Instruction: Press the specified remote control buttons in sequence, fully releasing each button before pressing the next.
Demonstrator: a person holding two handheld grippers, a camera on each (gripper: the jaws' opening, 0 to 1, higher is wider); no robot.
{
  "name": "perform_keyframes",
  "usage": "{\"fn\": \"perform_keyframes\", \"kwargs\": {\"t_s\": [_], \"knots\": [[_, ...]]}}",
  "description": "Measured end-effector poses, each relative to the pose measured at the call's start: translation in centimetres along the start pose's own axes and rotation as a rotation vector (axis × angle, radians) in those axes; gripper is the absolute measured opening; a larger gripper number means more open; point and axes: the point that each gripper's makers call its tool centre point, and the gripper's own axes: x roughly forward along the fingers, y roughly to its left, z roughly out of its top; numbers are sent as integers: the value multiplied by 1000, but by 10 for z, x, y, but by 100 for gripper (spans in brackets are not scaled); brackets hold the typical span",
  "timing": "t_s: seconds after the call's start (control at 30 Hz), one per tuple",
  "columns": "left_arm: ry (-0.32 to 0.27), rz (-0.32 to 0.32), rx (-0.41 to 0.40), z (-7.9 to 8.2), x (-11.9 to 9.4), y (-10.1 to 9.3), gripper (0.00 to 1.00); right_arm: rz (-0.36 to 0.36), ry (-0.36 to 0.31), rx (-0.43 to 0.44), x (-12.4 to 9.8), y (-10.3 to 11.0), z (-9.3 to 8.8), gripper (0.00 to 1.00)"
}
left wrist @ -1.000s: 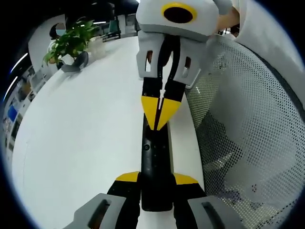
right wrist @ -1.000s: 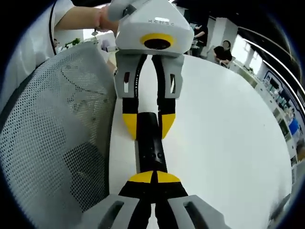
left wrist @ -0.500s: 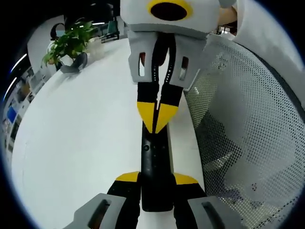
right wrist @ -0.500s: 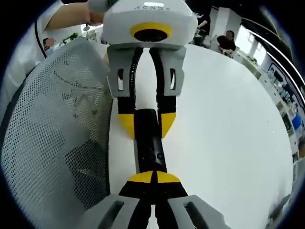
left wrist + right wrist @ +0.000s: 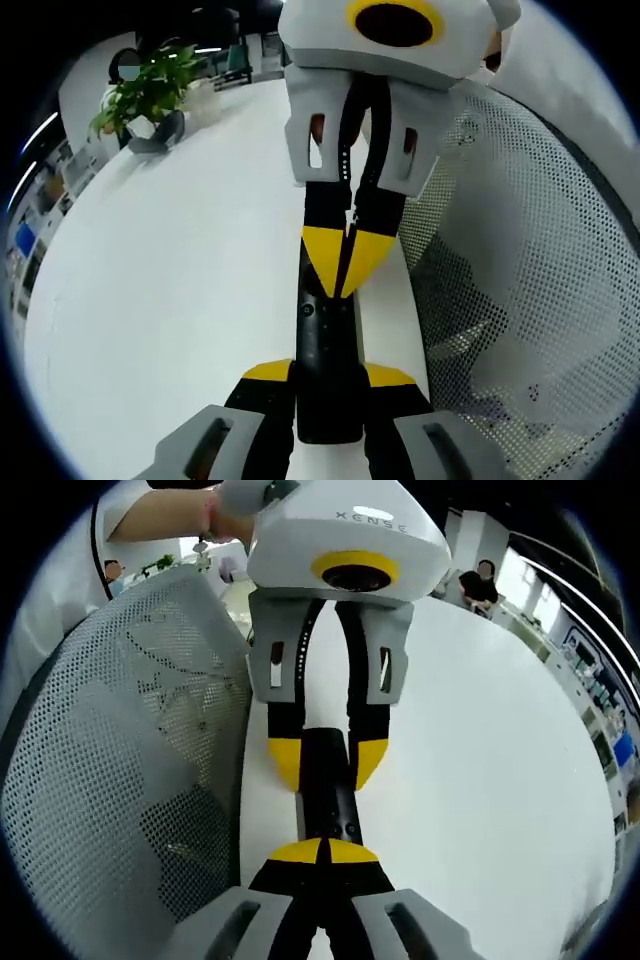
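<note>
A slim black remote (image 5: 325, 335) is clamped at its near end between the jaws of my left gripper (image 5: 328, 375), just above the white table. My right gripper (image 5: 345, 268) comes down from the top of the left gripper view, shut, with its joined yellow tips over the remote's button face. In the right gripper view my right gripper (image 5: 322, 852) is shut at the bottom, its tips at the remote (image 5: 331, 798). Beyond it, my left gripper (image 5: 326, 763) grips the remote's sides. Whether the tips touch a button is hidden.
The white table (image 5: 170, 280) stretches wide to one side. A grey mesh chair back (image 5: 510, 250) stands close along the table's edge, also seen as a mesh chair (image 5: 130, 750). A potted plant (image 5: 150, 90) sits far off. A hand (image 5: 215, 515) holds the left gripper.
My right gripper has moved along the remote, nearer to the left gripper, and its tips now sit lower on the button face. The left gripper keeps its hold, unmoved.
</note>
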Motion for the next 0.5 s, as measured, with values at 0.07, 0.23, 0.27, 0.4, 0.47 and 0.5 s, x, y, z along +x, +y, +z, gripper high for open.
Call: {"fn": "perform_keyframes", "kwargs": {"t_s": [0.07, 0.23, 0.27, 0.4, 0.47, 0.5], "knots": [[-2, 0, -1, 0, 0, 0, 24, 13, -1, -5, 2, 3, 2, 0], [-3, 1, 0, 0, 0, 0, 24, 7, 38, -75, 7, 8, 6, 0], [-3, 1, -1, 0, 0, 0, 24, 6, 41, -77, 7, 8, 6, 0], [-1, 0, 1, 0, 0, 0, 24, 4, 64, -82, 9, 8, 6, 0], [-1, -2, 2, 0, 0, 0, 24, 4, 70, -91, 9, 8, 5, 0], [-2, -2, 3, 0, 0, 0, 24, 4, 70, -94, 9, 8, 5, 0]]}}
